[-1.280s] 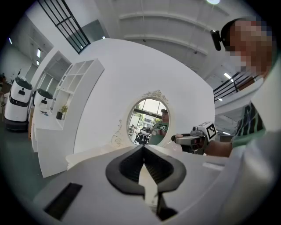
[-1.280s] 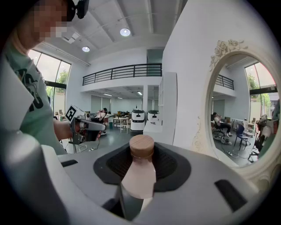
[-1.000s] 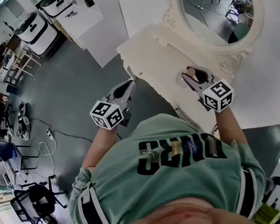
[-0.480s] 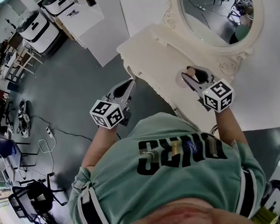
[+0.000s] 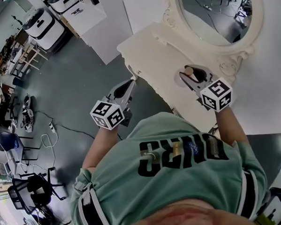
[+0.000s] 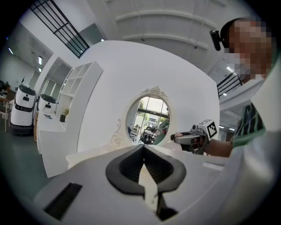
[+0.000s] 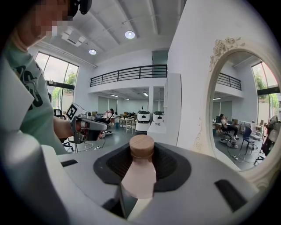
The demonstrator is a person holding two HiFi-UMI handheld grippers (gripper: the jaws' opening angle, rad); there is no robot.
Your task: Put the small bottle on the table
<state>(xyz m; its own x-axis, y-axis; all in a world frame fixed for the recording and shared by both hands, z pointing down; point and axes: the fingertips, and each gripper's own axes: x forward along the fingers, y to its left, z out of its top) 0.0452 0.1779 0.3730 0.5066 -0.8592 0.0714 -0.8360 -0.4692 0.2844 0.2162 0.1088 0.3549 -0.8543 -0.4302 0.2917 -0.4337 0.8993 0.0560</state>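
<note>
Far left, on the grey floor (image 5: 76,83): two white service robots (image 5: 41,27) parked by a white shelf unit, with chairs and loose cables below them. Left of centre: left gripper (image 5: 130,84), held out over the floor just short of the table's edge, its dark ribbed pads brought together at the tips with nothing between them; idle, no part in the present step. Centre: cream dressing table (image 5: 153,54) with carved trim, its top bare where visible. Right of centre: right gripper (image 7: 141,165), jaws set at a middling width and clamped on the small bottle (image 7: 139,178), a pale pink bottle with a round wooden cap (image 7: 142,146), gripped at the neck and shoulder with the cap projecting beyond the jaws. In the head view the bottle hangs over the rear part of the table top, near the foot of the oval mirror (image 5: 216,19); whether its base touches the surface cannot be told. Step in hand, as judged: placement, bottle carried to the spot and not yet released. Next move calls for lowering until the base sits flat and upright, then parting the jaws and drawing back clear of the cap without tipping it.
</note>
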